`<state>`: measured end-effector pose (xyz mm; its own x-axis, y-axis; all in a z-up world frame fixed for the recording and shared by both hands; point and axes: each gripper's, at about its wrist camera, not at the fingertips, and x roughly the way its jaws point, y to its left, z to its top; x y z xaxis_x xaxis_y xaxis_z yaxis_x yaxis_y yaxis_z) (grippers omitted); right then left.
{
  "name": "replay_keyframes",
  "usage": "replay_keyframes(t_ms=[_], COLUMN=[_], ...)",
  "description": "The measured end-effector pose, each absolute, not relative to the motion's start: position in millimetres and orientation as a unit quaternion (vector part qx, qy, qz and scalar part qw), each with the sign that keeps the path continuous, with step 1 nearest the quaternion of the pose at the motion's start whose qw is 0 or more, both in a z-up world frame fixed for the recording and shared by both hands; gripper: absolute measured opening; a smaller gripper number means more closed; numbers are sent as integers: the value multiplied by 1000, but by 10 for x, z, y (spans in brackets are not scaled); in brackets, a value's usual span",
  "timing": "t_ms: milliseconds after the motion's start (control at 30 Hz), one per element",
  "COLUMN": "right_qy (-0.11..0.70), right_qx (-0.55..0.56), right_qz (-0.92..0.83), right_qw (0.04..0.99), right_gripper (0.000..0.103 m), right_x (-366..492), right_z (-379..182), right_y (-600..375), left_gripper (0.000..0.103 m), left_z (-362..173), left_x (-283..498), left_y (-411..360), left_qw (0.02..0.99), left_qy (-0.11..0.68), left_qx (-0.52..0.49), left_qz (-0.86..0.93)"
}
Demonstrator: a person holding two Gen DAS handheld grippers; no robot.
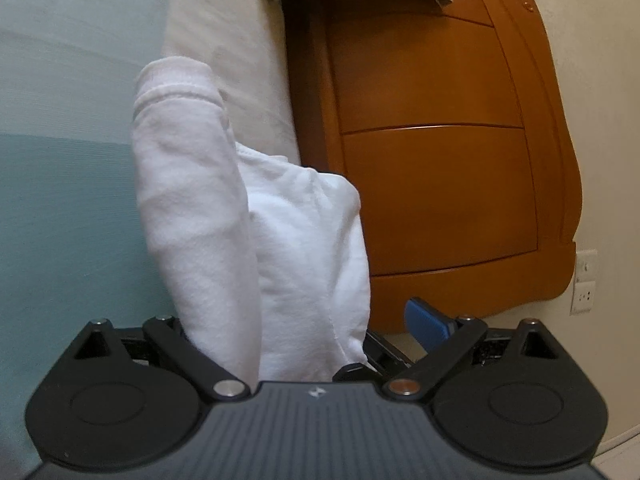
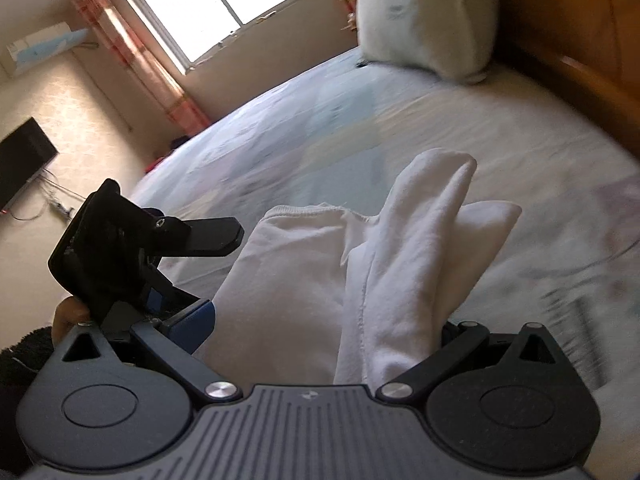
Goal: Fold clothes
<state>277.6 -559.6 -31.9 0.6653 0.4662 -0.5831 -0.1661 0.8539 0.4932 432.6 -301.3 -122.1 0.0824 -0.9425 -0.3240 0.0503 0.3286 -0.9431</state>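
White garment (image 1: 256, 216), a soft knit with ribbed cuff and stitched seams, hangs bunched above the bed (image 1: 60, 200), just out from the wooden headboard (image 1: 432, 160); both grippers hold it. Left gripper (image 1: 304, 344): cloth fills the gap, one blue finger (image 1: 426, 322) stands clear of it, so grasp likely but closure cannot be confirmed; right gripper (image 2: 324, 332) likewise, fingertips buried in fabric. Judgement: light, limp, no stiffness, will sag and slip; take hold at seams or cuff, well apart, to spread it.
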Motion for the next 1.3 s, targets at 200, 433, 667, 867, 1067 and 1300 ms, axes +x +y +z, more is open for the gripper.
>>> replay_keyframes(t_ms=[200,433,667,867,1067,1300], right_qy=[380,409,416,403,345,367], right_qx=[180,183,179,142,69,-10], right_qz=[156,127,88,31,10,36], right_qw=[894,885,887,904,936,930], right_gripper=[103,103,103,103,103,103], right_x=[2986,3172,3134,3017,2856,2793], right_z=[-314,-629,-774,-728,-406,-746], right_y=[-6145,-6403,-6527,-6582,-6276,-5784], left_gripper=[95,95,95,95,95,95], left_z=[-1299,-1432,-1413,-1502,-1441,-1262], left_x=[4406,4281,4288,4448,4657,4850], left_y=[-3343,-3221,-3053,-2688,-2982,-2932], left_qw=[594,590,601,634,660,693], left_qy=[543,565,565,542,517,468], left_qx=[-425,-414,-374,-397,-396,-392], left_qz=[-414,-402,-424,-384,-376,-384])
